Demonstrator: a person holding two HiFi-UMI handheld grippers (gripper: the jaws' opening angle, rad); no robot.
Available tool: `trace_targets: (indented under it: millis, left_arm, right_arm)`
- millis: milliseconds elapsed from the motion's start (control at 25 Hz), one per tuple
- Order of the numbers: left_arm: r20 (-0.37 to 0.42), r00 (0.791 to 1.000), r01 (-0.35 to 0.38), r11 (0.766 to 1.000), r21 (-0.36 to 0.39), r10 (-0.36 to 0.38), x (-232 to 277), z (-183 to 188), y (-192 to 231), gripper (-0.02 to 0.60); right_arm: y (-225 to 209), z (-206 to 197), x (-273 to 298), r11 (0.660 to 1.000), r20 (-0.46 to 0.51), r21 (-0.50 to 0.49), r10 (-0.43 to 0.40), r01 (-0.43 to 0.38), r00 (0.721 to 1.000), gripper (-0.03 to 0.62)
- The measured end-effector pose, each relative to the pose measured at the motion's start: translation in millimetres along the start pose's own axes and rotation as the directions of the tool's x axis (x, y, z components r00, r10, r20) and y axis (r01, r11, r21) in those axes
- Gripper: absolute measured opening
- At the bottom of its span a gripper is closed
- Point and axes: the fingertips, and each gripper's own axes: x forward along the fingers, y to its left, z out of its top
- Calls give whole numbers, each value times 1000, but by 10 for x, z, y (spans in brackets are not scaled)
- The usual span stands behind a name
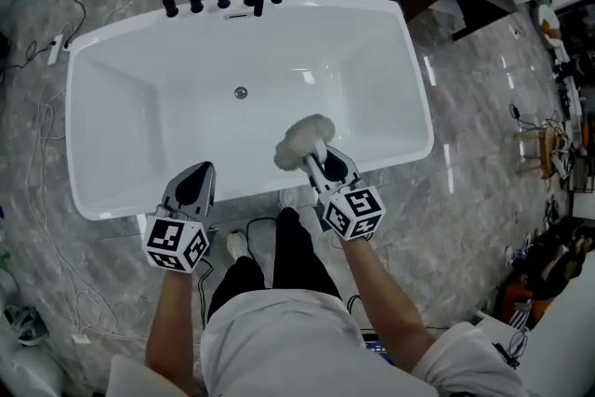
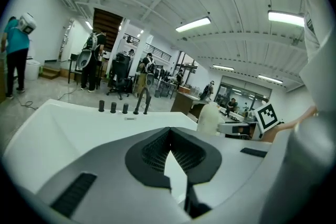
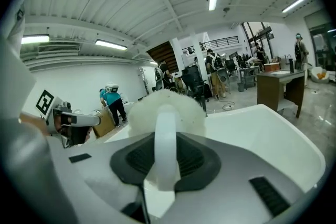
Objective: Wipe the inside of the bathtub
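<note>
Fingers (image 3: 202, 162) of the right gripper (image 1: 319, 161), above the near rim of the white bathtub (image 1: 130, 98), clamp the handle of a fluffy white brush (image 1: 303, 140) hanging over the tub's inside. The left gripper (image 1: 197, 177) has its fingers (image 2: 147, 152) pressed together, empty.

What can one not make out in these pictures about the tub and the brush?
- Head view: whether the brush touches the bathtub; seen from above, the gap does not show.
- Right gripper view: the tub floor, covered by the right gripper and the brush head.
- Left gripper view: the drain, hidden behind the shut left gripper.
</note>
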Motion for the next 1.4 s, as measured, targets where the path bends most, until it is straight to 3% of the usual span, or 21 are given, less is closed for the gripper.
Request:
trace_targets:
  millis: [200,640,880,1160,1400]
  left_arm:
    - [58,998,2,1000,-14,-1,-753,25,31,11]
    - [82,994,73,997,30,-75,-1623,3,-231,11]
    - [92,991,89,993,75,-96,-1741,106,-507,11]
    - [114,993,14,995,96,-25,-1731,171,-780,11]
    - [154,988,-9,1000,28,5,-1648,237,-983,11]
  right_arm:
    - [721,236,-415,999,56,-51,-2,5,998,98]
    - [1439,459,-1371,995,107,-92,-30,40,994,98]
    - [1469,538,-1598,998,160,-48,-42,50,986,98]
    - [1171,544,-1865,998,183,-30,-42,48,982,98]
    - [957,530,-1998,999,189,-40,-25,34,982,98]
